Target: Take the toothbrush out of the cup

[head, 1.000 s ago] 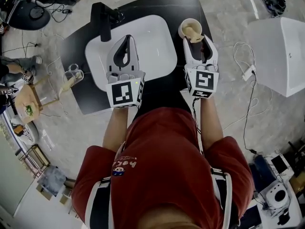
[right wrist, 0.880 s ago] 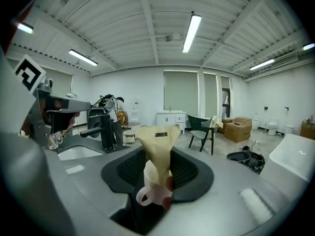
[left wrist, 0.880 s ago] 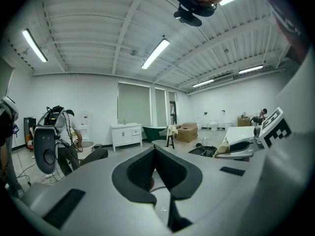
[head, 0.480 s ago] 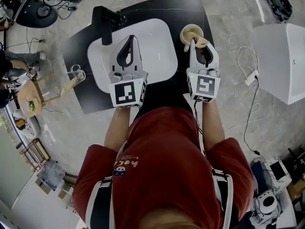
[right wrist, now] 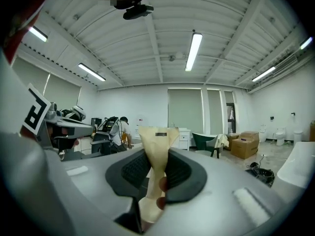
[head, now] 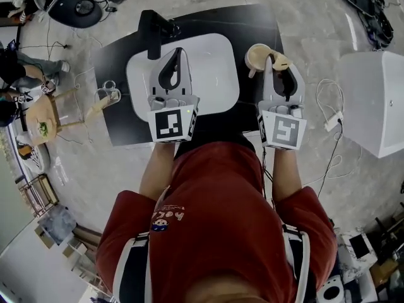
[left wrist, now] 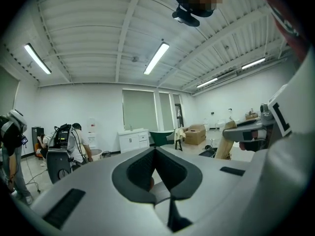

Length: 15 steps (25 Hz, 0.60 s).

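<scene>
A beige cup [head: 257, 56] stands on the black counter [head: 120, 115] to the right of the white sink [head: 218, 65]. My right gripper [head: 276, 59] is shut on the beige toothbrush [head: 281, 60], holding it just beside and above the cup's rim. In the right gripper view the toothbrush [right wrist: 157, 136] stands upright, pinched between the dark pads of my right gripper [right wrist: 156, 156]. My left gripper [head: 177, 52] hovers over the sink, shut with nothing in it; its jaws [left wrist: 155, 151] meet at the tips.
A black faucet [head: 153, 29] stands at the sink's back left. A clear holder with a brush [head: 105, 98] sits off the counter's left edge. A large white tub [head: 379, 96] stands to the right, with cables [head: 328, 106] on the floor between.
My right gripper went from open around the toothbrush in the cup to shut on it, then rose with it. The left gripper stayed shut over the sink.
</scene>
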Each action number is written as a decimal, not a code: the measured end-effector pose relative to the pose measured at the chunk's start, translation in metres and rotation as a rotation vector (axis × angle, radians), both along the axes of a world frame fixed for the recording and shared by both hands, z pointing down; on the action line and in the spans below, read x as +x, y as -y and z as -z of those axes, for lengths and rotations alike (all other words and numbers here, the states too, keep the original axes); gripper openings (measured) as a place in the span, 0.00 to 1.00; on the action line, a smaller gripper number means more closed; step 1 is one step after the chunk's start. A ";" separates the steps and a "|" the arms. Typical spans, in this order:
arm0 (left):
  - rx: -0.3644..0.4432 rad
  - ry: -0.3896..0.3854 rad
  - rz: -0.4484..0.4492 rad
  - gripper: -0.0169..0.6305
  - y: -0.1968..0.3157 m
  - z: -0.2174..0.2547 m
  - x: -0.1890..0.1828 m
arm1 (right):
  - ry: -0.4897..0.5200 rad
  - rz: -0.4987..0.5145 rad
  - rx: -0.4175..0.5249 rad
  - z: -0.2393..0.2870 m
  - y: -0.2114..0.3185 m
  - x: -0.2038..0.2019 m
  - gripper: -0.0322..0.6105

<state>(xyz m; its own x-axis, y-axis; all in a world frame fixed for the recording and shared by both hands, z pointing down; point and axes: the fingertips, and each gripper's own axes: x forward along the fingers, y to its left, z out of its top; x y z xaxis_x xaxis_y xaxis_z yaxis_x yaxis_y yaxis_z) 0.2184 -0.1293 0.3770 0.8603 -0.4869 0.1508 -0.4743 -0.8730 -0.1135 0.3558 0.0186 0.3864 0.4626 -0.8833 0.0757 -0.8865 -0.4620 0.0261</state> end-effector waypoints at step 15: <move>0.013 -0.077 0.257 0.03 0.061 0.007 -0.125 | -0.029 0.266 0.108 0.046 0.096 -0.101 0.17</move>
